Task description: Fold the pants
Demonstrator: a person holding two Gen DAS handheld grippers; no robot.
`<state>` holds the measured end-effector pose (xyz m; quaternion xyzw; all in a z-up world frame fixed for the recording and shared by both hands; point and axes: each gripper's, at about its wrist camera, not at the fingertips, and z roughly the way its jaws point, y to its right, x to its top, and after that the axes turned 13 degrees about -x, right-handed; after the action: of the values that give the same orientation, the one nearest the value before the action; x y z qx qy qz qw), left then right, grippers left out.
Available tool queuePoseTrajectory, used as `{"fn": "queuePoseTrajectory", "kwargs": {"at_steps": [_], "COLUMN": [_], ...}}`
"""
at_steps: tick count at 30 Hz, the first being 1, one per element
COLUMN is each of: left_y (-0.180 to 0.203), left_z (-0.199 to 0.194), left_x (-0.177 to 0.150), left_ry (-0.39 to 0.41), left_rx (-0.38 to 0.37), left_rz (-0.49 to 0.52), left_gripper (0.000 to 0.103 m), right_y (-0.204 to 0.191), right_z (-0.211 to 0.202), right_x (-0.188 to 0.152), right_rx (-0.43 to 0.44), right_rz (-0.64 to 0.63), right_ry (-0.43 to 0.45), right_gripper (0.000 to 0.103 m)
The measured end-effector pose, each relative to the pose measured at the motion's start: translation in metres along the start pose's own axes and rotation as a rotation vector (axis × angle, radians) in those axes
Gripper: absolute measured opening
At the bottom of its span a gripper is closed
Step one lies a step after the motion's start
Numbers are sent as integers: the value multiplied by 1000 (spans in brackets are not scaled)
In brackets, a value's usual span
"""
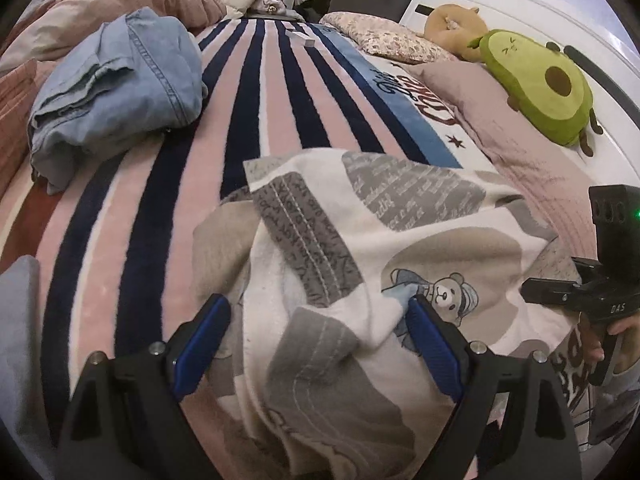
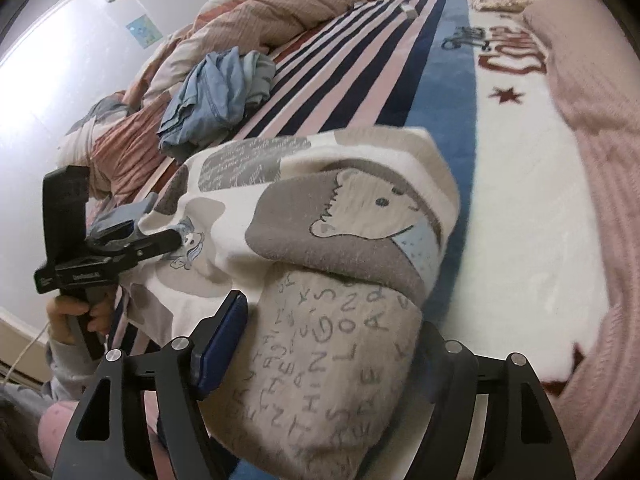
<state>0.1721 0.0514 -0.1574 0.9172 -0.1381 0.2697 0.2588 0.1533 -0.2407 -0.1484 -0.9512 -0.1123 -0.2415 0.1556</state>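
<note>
Fleece printed pants lie bunched on the striped bed blanket. I see left gripper and right gripper spread apart, straddling fabric; close both evenly on matching edges.

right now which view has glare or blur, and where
Right wrist view: strong white glare washes out the wall at upper left, and the patterned pants look slightly motion-smeared. Left wrist view: evenly lit, no glare, fabric print sharp; both bend at the fisheye edges.

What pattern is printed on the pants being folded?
Cream pants with grey and beige patches, scribbled lettering and cartoon animals; clearest in the right wrist view.
</note>
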Motion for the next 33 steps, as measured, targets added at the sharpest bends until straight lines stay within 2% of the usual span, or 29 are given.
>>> {"fn": "queuePoseTrajectory", "kwargs": {"at_steps": [3,4,6,9,11,14,22,28,30,33], "left_y": [2,3,4,9,14,19,27,28,28,24], "left_z": [2,4,6,4,3,-2,-39,-87,-108,-122], "left_x": [-4,-3,-4,-5,-5,-4,-3,-7,-9,-13], "left_ry": [-3,-4,-7,-5,-2,13,86,169,202,207], "left_rx": [8,13,18,20,21,26,-4,-2,0,39], "left_rz": [19,24,30,47,58,73,93,111,123,127], "left_gripper": [84,80,73,58,45,31,19,8,8,9], "right_y": [-6,-9,-18,-27,-28,-30,-43,-73,-88,-111], "right_z": [7,9,12,11,7,1,-21,-41,-46,-50], "right_x": [1,1,1,1,1,2,8,14,16,19], "right_rx": [33,46,47,12,14,15,24,35,43,23], "right_rz": [-10,-20,-45,-90,-87,-95,-97,-139,-161,-205], "right_ry": [-10,-13,-18,3,17,35,106,147,159,169], "right_gripper": [66,57,54,45,34,27,20,20,19,19]}}
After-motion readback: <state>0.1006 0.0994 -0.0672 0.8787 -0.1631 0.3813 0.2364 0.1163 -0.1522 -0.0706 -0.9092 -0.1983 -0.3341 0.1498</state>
